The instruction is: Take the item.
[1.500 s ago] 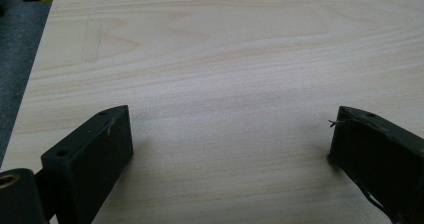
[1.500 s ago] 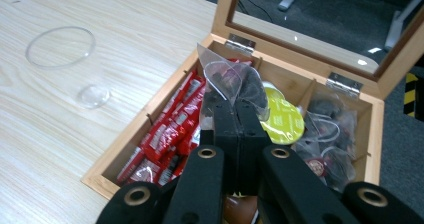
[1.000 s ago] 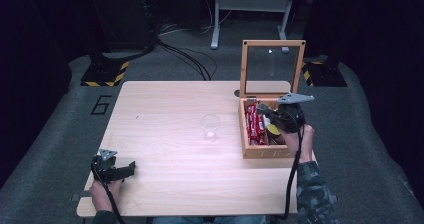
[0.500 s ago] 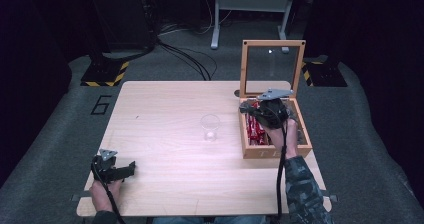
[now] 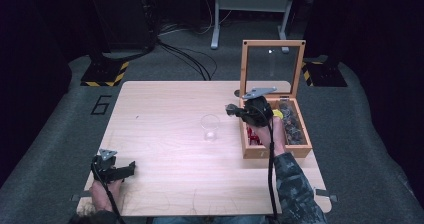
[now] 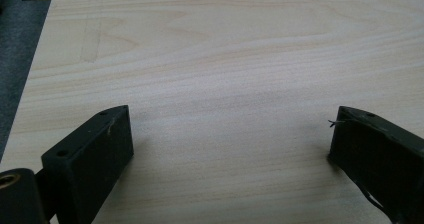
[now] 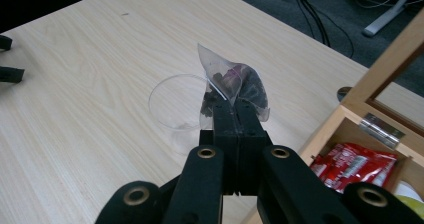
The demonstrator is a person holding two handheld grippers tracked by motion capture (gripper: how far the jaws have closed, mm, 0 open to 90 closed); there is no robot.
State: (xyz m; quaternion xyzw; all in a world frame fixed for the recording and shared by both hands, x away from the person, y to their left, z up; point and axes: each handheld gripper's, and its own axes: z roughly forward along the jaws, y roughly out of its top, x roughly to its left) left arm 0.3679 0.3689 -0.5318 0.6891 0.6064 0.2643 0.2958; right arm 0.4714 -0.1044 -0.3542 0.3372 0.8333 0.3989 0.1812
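Pinched in the shut right tool [image 7: 235, 106], a clear tea sachet [image 7: 232, 84] is held just beside the glass cup [image 7: 177, 101], out of the wooden box [image 5: 275, 151]; dropping it in remains. The left tool [image 6: 230, 144] is rested wide open, empty, on the worktop [image 5: 165, 114].

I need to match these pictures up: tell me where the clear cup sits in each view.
High view: clear cup stands mid-table, left of the wooden box.
Left gripper view: not in it.
Right gripper view: cup upper middle, behind the tea bag pinched in the right gripper.
Shared landmark: the wooden box, at right in both.
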